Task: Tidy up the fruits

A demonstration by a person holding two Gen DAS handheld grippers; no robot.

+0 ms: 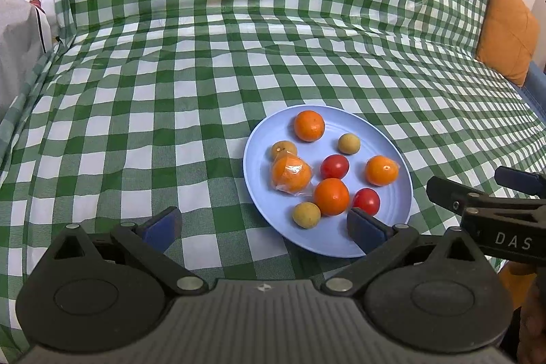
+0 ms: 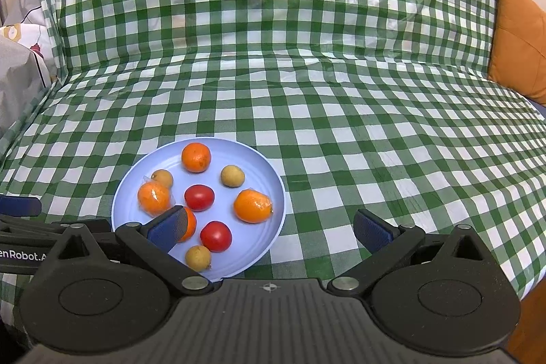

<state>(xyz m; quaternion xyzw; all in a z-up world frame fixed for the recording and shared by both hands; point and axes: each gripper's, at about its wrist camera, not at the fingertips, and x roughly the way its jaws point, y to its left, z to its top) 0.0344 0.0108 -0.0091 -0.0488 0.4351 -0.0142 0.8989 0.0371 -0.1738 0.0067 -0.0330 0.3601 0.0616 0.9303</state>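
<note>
**Plate full of fruit, both grippers empty**

All the fruit sits on one light blue plate (image 1: 402, 190), which lies on a green-and-white checked cloth (image 1: 170, 111) covering what looks like a sofa or bed, hard to say which. In the left wrist view the plate is right of center, low in the frame. In the right wrist view it's lower left.

On the plate, going by the left view: a bare orange (image 1: 309, 125) at the top, another bare orange (image 1: 331, 196) low in the middle, and two oranges in clear plastic wrap, one on the left (image 1: 291, 173) and one on the right (image 1: 381, 170). Two red tomatoes, one in the center (image 1: 334, 166) and one at the lower right (image 1: 366, 201). Three small tan fruits: upper left (image 1: 283, 149), upper right (image 1: 349, 143) and bottom (image 1: 306, 215). The upper-left tan one touches the left wrapped orange.

The left gripper (image 1: 264, 227) has its fingers spread wide with nothing between them; its right finger (image 1: 365, 229) overlaps the plate's near rim in the picture. The right gripper (image 2: 271, 229) is also spread wide and empty, and its left finger (image 2: 169, 227) covers part of the low orange.

An orange cushion (image 1: 508, 29) is at the right edge, and some grey and patterned fabric (image 1: 20, 33) at the left edge.
</note>
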